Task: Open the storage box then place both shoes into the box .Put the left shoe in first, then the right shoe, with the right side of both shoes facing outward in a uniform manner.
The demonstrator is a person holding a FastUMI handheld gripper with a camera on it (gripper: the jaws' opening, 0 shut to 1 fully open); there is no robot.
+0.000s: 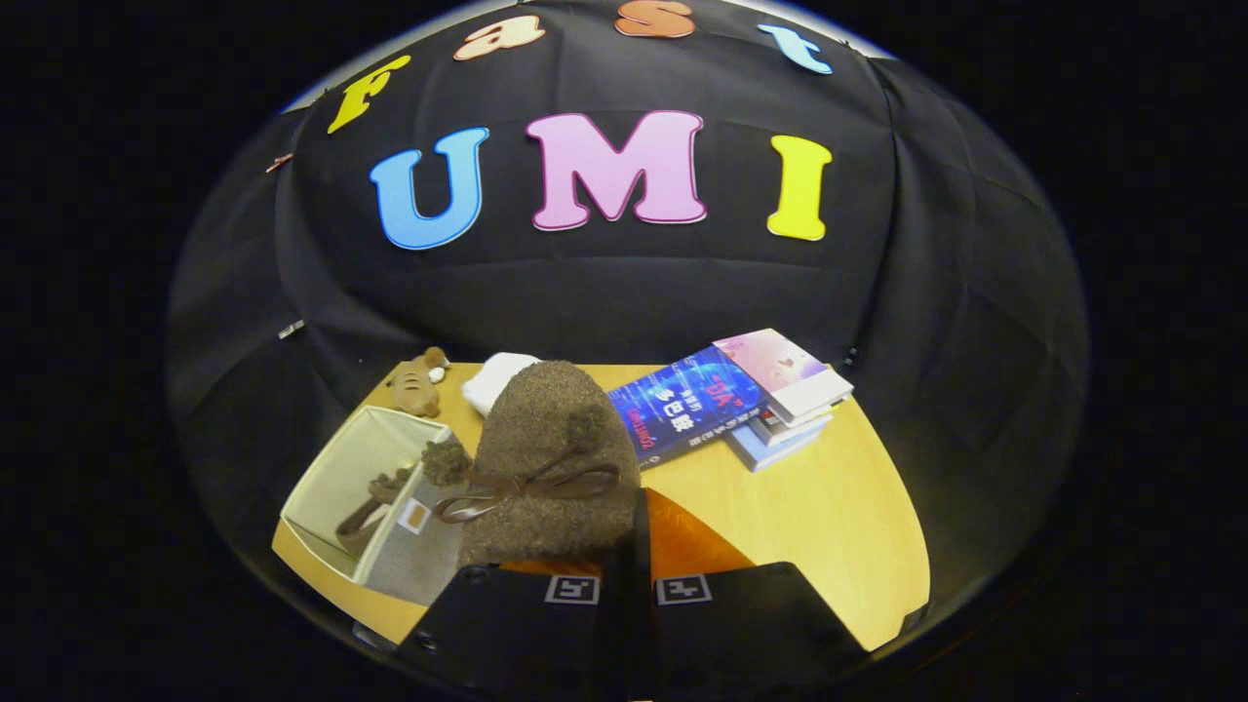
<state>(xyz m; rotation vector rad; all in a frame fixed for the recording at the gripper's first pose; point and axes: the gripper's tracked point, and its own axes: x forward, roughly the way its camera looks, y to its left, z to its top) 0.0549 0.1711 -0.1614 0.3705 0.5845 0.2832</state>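
My gripper (627, 570) is shut on a brown fuzzy shoe (551, 439), pinching its heel rim, with the orange lining (687, 541) showing beside the fingers. The shoe points away from me and carries a brown ribbon bow (526, 487) with pompoms. It hangs just right of the open storage box (327, 468), a cream-lined box with a grey wall. Inside the box lies another brown shoe (375, 507); part of it is hidden by the box wall and the held shoe.
A stack of books (741, 400) lies on the wooden table (829, 517) beyond the fingers to the right. A small brown plush toy (417, 385) and a white cloth (497, 378) sit at the table's back edge behind the box.
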